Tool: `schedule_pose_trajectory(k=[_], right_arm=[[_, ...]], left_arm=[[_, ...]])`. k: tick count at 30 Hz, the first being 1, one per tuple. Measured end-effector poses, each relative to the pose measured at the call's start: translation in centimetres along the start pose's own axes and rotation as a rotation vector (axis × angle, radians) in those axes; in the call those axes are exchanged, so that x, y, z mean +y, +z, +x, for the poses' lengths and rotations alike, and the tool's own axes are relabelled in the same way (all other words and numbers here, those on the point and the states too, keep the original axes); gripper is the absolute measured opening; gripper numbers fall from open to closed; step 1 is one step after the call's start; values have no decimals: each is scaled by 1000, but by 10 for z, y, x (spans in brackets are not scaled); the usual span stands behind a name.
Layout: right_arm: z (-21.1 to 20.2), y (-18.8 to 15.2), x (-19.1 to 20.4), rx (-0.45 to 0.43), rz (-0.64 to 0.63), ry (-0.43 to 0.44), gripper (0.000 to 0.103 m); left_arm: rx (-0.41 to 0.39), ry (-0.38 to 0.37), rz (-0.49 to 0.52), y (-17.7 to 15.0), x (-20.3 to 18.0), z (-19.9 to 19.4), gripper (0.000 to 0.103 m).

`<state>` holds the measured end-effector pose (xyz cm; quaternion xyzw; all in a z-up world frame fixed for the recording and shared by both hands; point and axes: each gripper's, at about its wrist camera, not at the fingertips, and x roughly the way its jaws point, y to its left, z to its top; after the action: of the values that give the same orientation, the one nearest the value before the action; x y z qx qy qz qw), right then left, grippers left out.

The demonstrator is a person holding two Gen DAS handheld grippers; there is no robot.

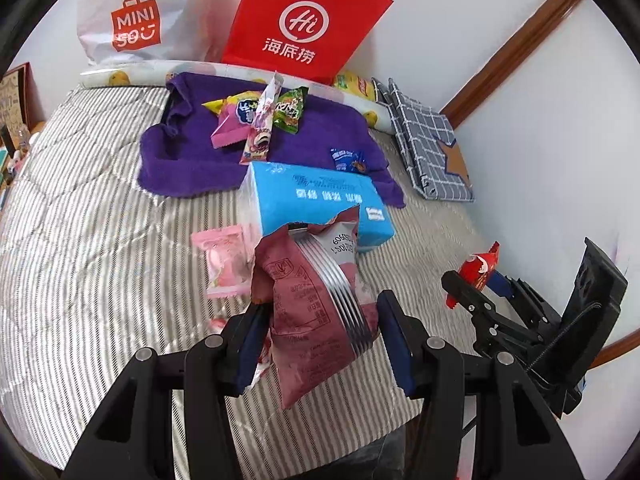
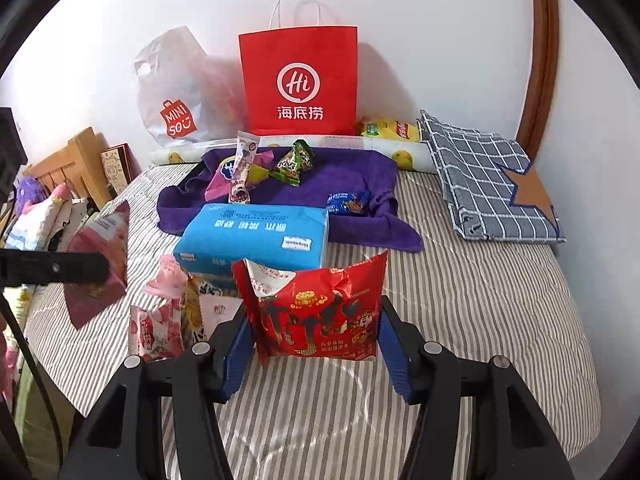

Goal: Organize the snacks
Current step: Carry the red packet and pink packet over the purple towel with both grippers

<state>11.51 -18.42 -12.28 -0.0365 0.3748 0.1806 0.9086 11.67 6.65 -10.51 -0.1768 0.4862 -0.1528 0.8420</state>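
Observation:
My left gripper [image 1: 320, 336] is shut on a maroon snack packet [image 1: 308, 316], held above the striped bed; it shows at the left of the right wrist view [image 2: 100, 264]. My right gripper [image 2: 316, 344] is shut on a red snack packet [image 2: 320, 312], also seen in the left wrist view [image 1: 478, 270]. A purple towel [image 1: 188, 160] [image 2: 352, 192] lies further back with several small snacks [image 1: 264, 120] [image 2: 256, 168] on it. Pink packets [image 1: 224, 264] [image 2: 160, 320] lie on the bed near the grippers.
A blue tissue pack [image 1: 320, 196] [image 2: 256, 232] lies between the grippers and the towel. A red paper bag [image 1: 304, 20] [image 2: 300, 80] and a white plastic bag [image 1: 136, 20] [image 2: 176, 92] stand at the wall. A folded checked cloth [image 1: 428, 140] [image 2: 488, 184] lies at the right.

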Motion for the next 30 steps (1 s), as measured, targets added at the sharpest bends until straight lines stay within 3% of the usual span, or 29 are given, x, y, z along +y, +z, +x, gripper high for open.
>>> schedule_pose_trajectory(k=[13,30], right_arm=[[18,56,-1,-45,-41,-12,56],[97,112,-21,-17,13,-49,56]], left_arm=[[-47,24,-32,46,18,1,53],[-27,55,14,126,40,47,53]])
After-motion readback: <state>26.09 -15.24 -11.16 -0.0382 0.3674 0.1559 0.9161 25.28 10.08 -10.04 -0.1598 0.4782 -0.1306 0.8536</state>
